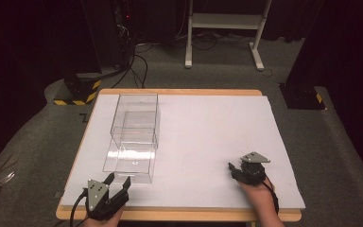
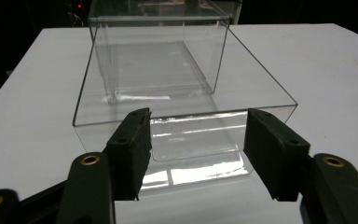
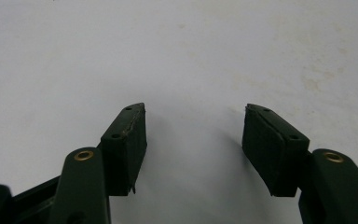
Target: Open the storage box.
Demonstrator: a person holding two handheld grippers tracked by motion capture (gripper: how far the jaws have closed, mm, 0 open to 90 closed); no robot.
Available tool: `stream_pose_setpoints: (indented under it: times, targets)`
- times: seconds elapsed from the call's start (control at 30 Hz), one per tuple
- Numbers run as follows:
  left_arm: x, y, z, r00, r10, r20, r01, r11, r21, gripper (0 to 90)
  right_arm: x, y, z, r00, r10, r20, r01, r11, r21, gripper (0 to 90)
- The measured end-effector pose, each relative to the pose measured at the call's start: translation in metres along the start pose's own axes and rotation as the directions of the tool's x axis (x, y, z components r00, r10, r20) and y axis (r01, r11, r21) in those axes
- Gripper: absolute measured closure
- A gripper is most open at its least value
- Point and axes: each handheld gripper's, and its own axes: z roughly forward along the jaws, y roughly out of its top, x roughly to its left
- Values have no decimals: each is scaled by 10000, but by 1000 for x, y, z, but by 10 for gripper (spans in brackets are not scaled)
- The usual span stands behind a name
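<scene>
Facing the clear acrylic box (image 2: pixel 168 74), left gripper (image 2: pixel 196 140) jaws wide, likely lining up; right gripper (image 3: pixel 193 140) wide, idle on the white tabletop (image 3: pixel 191 46).

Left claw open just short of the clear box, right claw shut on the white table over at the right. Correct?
One error: the right claw is open, not shut; the right gripper view shows a wide gap between its jaws over the bare white table. The left claw is indeed open, just short of the clear box.
</scene>
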Motion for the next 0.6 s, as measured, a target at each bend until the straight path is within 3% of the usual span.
stream_pose_setpoints:
  times: [0.23, 0.6]
  targets:
    - [6, 14, 6, 9997, 55, 241, -49, 9997, -235, 478, 0, 0, 0, 10000, 45, -11, -45, 10000, 13, 398]
    - [38, 39, 23, 9991, 308, 286, -302, 9994, -190, 438, 0, 0, 0, 10000, 72, -2, -72, 10000, 29, 398]
